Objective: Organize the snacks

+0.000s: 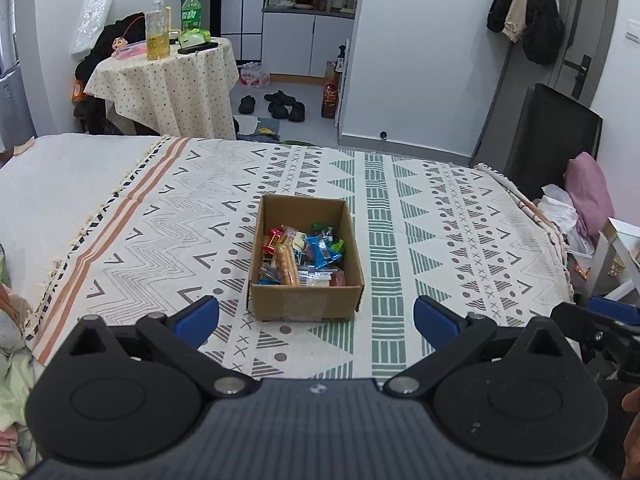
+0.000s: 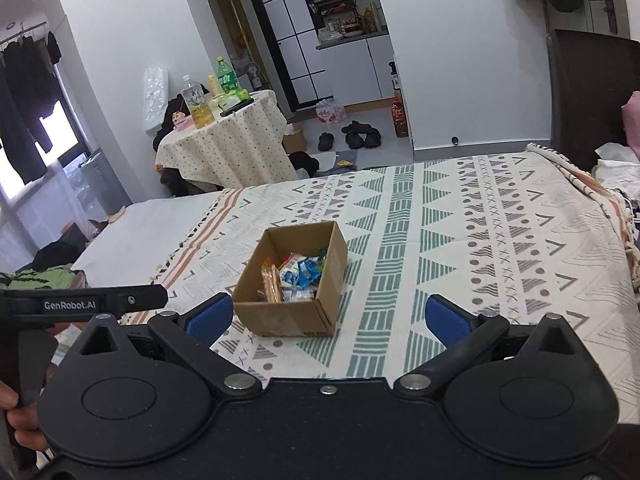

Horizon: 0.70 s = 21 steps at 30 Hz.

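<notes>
An open cardboard box sits on the patterned cloth and holds several wrapped snacks, among them a long orange biscuit pack and a blue packet. My left gripper is open and empty, just short of the box's near wall. In the right wrist view the box and its snacks lie ahead and left. My right gripper is open and empty, near the box's front right corner.
The cloth covers a bed with a plain white part at left. A small round table with bottles stands beyond. Shoes lie on the floor. A black chair and clothes are at right. The left gripper's body shows at left.
</notes>
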Motion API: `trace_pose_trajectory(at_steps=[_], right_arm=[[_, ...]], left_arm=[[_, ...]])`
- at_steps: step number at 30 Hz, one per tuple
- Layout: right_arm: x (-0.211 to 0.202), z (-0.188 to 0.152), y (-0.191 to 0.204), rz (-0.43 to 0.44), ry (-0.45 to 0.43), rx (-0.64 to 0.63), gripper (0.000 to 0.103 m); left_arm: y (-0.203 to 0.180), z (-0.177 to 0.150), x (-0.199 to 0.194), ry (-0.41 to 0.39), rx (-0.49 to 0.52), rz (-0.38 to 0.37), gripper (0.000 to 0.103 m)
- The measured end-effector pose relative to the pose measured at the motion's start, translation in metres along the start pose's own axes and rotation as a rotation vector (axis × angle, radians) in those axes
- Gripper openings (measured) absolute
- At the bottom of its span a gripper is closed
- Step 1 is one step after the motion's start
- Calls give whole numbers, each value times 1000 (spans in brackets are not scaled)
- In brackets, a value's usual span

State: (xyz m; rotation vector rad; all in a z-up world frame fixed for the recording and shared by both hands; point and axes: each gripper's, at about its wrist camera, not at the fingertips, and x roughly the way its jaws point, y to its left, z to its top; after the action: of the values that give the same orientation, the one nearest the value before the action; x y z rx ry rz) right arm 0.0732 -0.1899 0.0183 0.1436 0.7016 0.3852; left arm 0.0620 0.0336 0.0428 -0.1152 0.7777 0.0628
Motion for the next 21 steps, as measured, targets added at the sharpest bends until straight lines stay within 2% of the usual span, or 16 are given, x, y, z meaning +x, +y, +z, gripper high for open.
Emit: trace_pose_trajectory(at_steps=[12, 21], right_arm=[[-35, -14, 3, -20, -19, 8, 103], [-46, -28, 10, -73, -14, -3, 103]], left_arm=[[5, -12, -35, -36, 33, -4, 103], [16, -22, -47, -41, 60, -10, 103]])
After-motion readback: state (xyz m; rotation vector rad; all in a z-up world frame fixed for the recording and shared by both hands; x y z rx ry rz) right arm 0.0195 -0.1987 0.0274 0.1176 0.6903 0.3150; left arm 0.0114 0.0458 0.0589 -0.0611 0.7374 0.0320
